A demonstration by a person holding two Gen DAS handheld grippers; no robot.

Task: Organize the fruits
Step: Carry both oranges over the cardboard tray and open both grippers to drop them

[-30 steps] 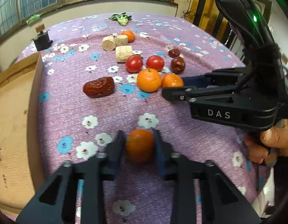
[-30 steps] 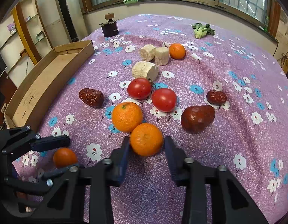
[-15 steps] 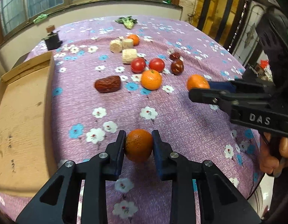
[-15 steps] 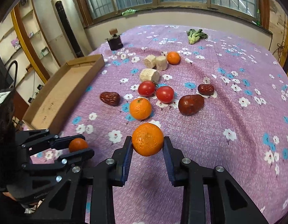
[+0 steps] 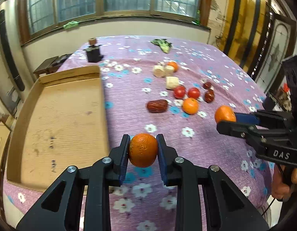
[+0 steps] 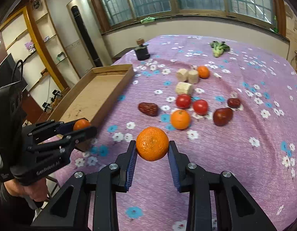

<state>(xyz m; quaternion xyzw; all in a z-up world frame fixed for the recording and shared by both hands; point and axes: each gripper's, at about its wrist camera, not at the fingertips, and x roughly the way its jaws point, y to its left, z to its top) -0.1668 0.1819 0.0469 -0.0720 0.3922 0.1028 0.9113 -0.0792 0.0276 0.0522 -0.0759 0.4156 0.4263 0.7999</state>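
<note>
My left gripper [image 5: 142, 150] is shut on an orange [image 5: 143, 150] and holds it in the air beside the right wall of the cardboard tray [image 5: 59, 119]. My right gripper [image 6: 152, 148] is shut on a second orange [image 6: 152, 143], lifted above the purple cloth. Each gripper shows in the other's view: the left one [image 6: 81, 128] with its orange near the tray corner, the right one [image 5: 225, 118] with its orange at the right. On the cloth lie a third orange [image 6: 180, 119], two tomatoes [image 6: 183, 101], three red dates [image 6: 148, 108] and a far orange [image 6: 203, 71].
Three pale cut cylinders [image 6: 184, 88] lie beyond the tomatoes. A green vegetable [image 6: 217, 48] and a small black device [image 6: 141, 53] sit at the table's far side. The open tray [image 6: 98, 94] lies along the left edge. Shelves and a cabinet stand left of the table.
Both grippers have lifted their oranges higher off the cloth. The left gripper has moved left toward the cardboard tray, and both views have pulled back from the fruit cluster.
</note>
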